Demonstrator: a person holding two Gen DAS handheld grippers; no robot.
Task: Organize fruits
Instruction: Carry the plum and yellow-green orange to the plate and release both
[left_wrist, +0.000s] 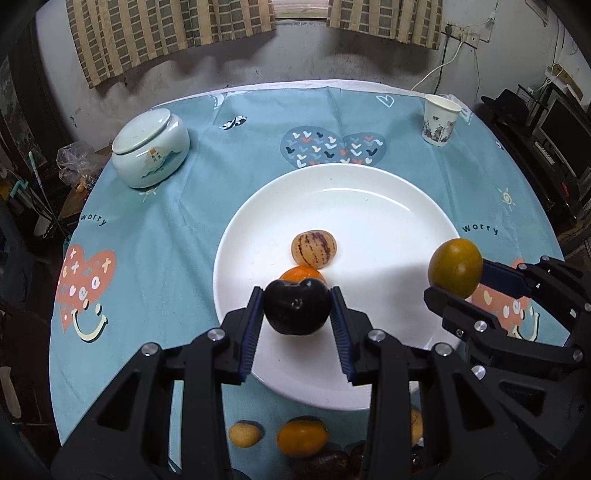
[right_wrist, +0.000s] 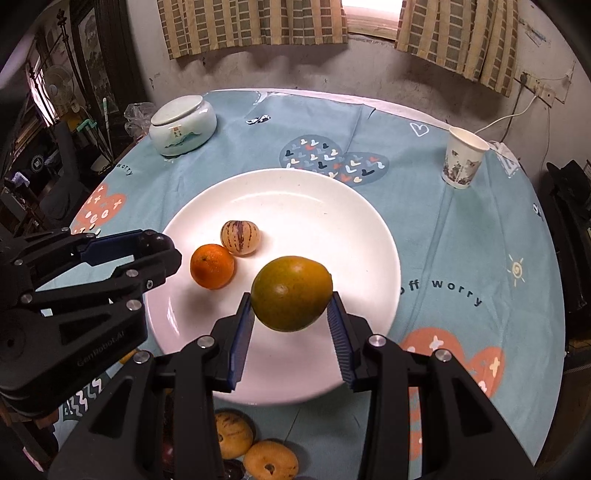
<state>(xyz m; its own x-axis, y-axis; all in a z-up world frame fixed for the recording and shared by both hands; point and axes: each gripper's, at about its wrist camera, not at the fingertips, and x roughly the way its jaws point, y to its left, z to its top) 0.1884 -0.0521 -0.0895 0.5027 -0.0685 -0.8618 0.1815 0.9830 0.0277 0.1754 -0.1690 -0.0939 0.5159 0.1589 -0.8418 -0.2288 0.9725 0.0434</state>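
Observation:
A white plate (left_wrist: 388, 206) sits mid-table and holds a striped pale fruit (left_wrist: 314, 248) and an orange (left_wrist: 301, 274). My left gripper (left_wrist: 297, 312) is shut on a dark plum (left_wrist: 295, 312), held above the plate's near part. My right gripper (right_wrist: 291, 295) is shut on a green-orange fruit (right_wrist: 291, 293), held above the plate (right_wrist: 351, 221); that fruit also shows in the left wrist view (left_wrist: 456, 272) at the plate's right edge. In the right wrist view the striped fruit (right_wrist: 241, 237) and orange (right_wrist: 212, 266) lie side by side, left of my fruit.
A lidded ceramic jar (left_wrist: 149, 149) stands at the back left and a paper cup (left_wrist: 440, 120) at the back right. Several loose fruits (left_wrist: 303, 437) lie on the blue cloth (left_wrist: 166, 240) near the front edge, below both grippers (right_wrist: 255, 446).

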